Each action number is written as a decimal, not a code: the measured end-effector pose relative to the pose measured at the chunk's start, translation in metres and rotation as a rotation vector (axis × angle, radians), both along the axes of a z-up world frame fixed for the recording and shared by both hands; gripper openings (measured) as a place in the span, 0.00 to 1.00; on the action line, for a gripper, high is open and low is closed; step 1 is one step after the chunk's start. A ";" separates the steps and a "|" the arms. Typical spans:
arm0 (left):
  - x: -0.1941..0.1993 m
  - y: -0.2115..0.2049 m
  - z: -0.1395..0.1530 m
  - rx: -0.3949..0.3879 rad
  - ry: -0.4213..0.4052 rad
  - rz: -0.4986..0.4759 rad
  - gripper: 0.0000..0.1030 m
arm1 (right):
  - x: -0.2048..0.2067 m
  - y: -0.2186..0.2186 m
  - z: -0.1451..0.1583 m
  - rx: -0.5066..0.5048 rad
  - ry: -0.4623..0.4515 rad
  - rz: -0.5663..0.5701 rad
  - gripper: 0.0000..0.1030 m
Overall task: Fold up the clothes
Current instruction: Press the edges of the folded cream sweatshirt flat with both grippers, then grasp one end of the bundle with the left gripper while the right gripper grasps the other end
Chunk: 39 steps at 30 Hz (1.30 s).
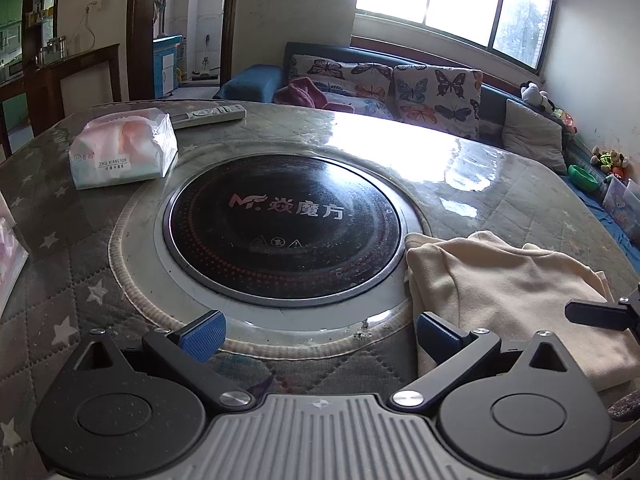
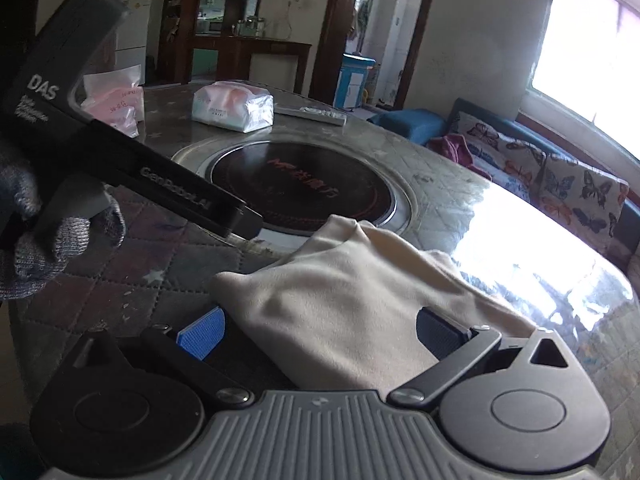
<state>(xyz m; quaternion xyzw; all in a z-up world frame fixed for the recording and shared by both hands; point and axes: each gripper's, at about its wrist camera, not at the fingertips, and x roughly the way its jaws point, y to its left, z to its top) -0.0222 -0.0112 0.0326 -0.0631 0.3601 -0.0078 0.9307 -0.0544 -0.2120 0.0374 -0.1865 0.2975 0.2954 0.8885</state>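
Note:
A cream garment (image 1: 516,296) lies folded in a thick bundle on the quilted table, just right of the round black hob (image 1: 284,228). My left gripper (image 1: 320,334) is open and holds nothing; its right blue pad sits at the garment's near left edge. In the right wrist view the same cream garment (image 2: 344,296) fills the middle, and my right gripper (image 2: 320,336) is open over its near edge, cloth lying between the spread fingers. The left gripper's black body (image 2: 120,148), held by a gloved hand (image 2: 48,240), shows at the left.
A tissue pack (image 1: 122,148) and a remote control (image 1: 208,115) lie at the table's far left. Another pink pack (image 2: 116,108) sits beyond. A sofa with butterfly cushions (image 1: 436,92) runs behind the table under the window. The table (image 1: 60,280) has a star-patterned quilted cover.

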 end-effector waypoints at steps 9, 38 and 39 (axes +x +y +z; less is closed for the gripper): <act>-0.009 0.000 0.001 -0.005 0.007 0.002 1.00 | 0.003 -0.008 -0.012 0.025 0.053 -0.064 1.00; -0.014 -0.001 -0.001 -0.080 0.022 -0.022 1.00 | 0.001 -0.009 -0.028 0.048 0.038 -0.083 1.00; -0.013 0.000 -0.001 -0.083 0.019 -0.020 1.00 | 0.000 -0.006 -0.026 0.034 0.030 -0.070 1.00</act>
